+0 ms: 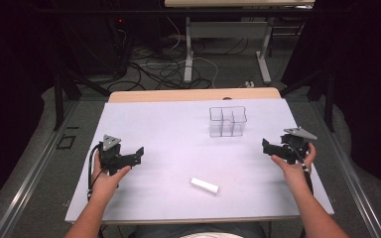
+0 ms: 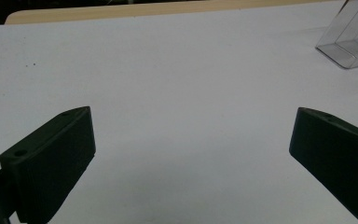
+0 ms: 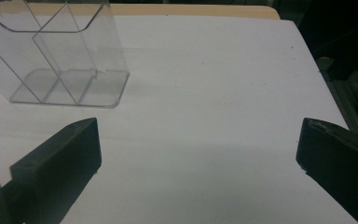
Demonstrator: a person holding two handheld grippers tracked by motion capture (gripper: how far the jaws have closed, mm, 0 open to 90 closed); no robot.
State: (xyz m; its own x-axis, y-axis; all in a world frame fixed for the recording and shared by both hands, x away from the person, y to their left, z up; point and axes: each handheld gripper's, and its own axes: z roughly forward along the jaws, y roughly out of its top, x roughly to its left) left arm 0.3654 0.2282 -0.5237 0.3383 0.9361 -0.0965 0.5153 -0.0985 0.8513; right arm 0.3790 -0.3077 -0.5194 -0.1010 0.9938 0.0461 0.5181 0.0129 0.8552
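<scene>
Nothing appears to be done yet. The left gripper (image 1: 138, 153) and the right gripper (image 1: 266, 145) both rest near the sheet's side edges with their jaws spread wide and nothing between them; in each gripper view the 2 black fingers (image 2: 51, 161) (image 3: 58, 163) stand well apart over bare white sheet (image 1: 168, 144).

The small white block (image 1: 204, 185) lies flat on the sheet, between the 2 grippers and nearer the person than either pair of fingers, untouched. The clear divided bin (image 1: 227, 121) stands upright farther out, beyond the fingertips and closer to the right gripper than to the left. It looks empty.

Judging from this layout, the likely work is to pick up the block and drop it into the bin, so the approach, the grasp, the carry and the release are all left.

The bin's top is cut off in the right gripper view (image 3: 65, 56), and just a corner (image 2: 352, 44) enters the left gripper view. Its clear walls make the dividers hard to count; I cannot tell the number of compartments for sure. The block's material is too small to make out.
</scene>
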